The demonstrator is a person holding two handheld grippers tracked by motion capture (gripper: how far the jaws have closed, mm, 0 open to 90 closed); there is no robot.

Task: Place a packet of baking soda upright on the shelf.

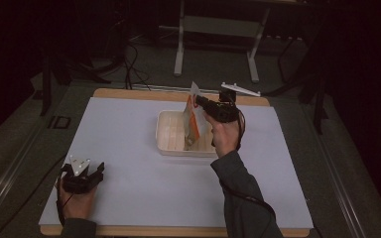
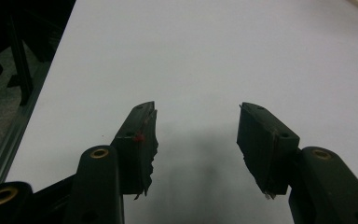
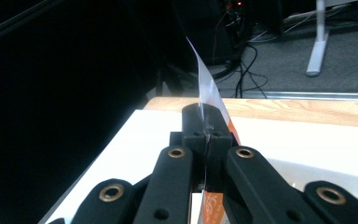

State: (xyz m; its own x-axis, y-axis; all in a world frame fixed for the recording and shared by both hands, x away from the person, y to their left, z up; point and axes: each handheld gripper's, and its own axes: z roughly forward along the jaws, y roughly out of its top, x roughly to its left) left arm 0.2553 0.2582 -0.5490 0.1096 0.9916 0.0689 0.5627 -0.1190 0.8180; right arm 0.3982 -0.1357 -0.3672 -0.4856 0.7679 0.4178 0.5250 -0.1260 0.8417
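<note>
Closest to the person, the left gripper [image 1: 97,173] sits low over the near left corner of the white table [image 1: 129,188], held in the left hand [image 1: 75,201]. From the left gripper view its jaws are spread wide apart with nothing in between, just bare white tabletop [image 2: 205,60] and their shadow under them. The pads [image 2: 145,144] look a bit ragged along the edges.

Further out, the right hand [image 1: 225,136] reaches over to the shallow white tray [image 1: 171,131] sitting around the middle of the table. The right gripper [image 1: 200,101] is pinched tight on the top edge of an orange and white packet [image 1: 192,124], and the packet stands upright with its bottom end down in the tray's right half. In the right gripper view the jaws are pressed together on the packet [image 3: 205,84], with a thin white corner poking up past the tips.

Beyond the table edge, a white stand [image 1: 216,29] and some cables [image 1: 131,64] sit on the dark floor.
</note>
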